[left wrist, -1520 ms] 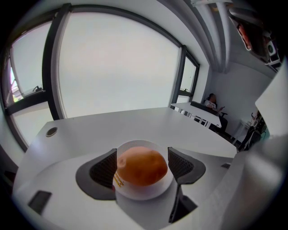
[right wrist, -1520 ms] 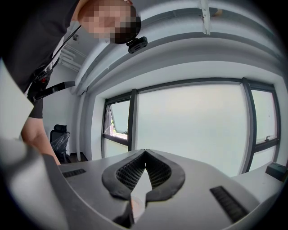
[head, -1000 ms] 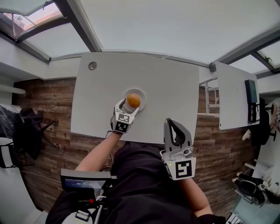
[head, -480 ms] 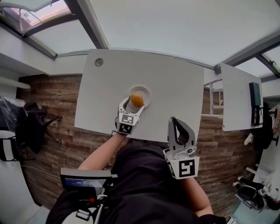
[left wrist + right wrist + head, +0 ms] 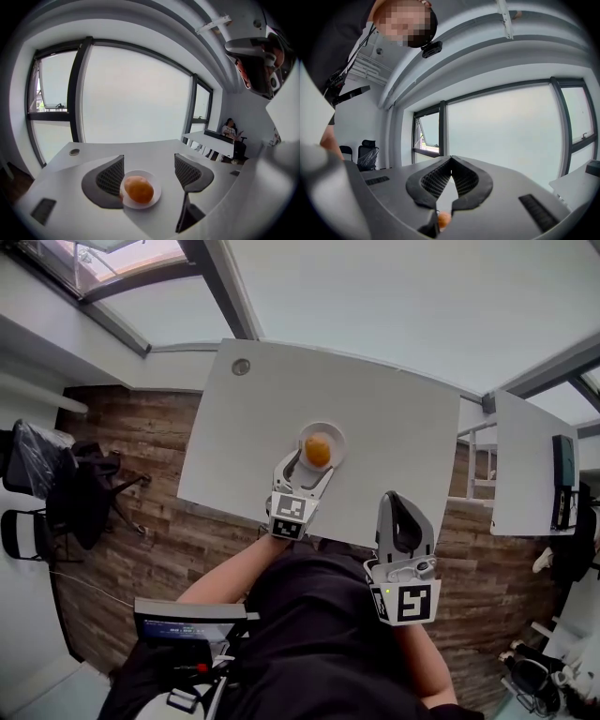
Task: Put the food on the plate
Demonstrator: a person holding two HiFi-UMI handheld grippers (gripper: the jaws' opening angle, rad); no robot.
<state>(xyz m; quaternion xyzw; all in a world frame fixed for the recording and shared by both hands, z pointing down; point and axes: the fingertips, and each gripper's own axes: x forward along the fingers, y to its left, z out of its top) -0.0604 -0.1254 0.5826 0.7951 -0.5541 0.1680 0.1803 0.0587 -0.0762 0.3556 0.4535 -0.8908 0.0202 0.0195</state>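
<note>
Head view, orange food (image 5: 318,449) on plate (image 5: 337,435)

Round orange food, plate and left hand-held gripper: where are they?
Round orange food (image 5: 138,189), left gripper view, its middle.
Plate (image 5: 156,186), left gripper view, bare right rim.
Left hand-held gripper (image 5: 313,465), head view, midway between its open fingertips.

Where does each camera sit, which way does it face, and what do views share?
Head view: head-mounted, facing steeply down at the table; person's arms, left tool, right tool show.
Left gripper view: on the left tool, facing along open jaws at orange food on the plate.
Right gripper view: on the right tool, facing windows past shut jaws; person's torso shows.
Shared: all three show the orange food.
</note>
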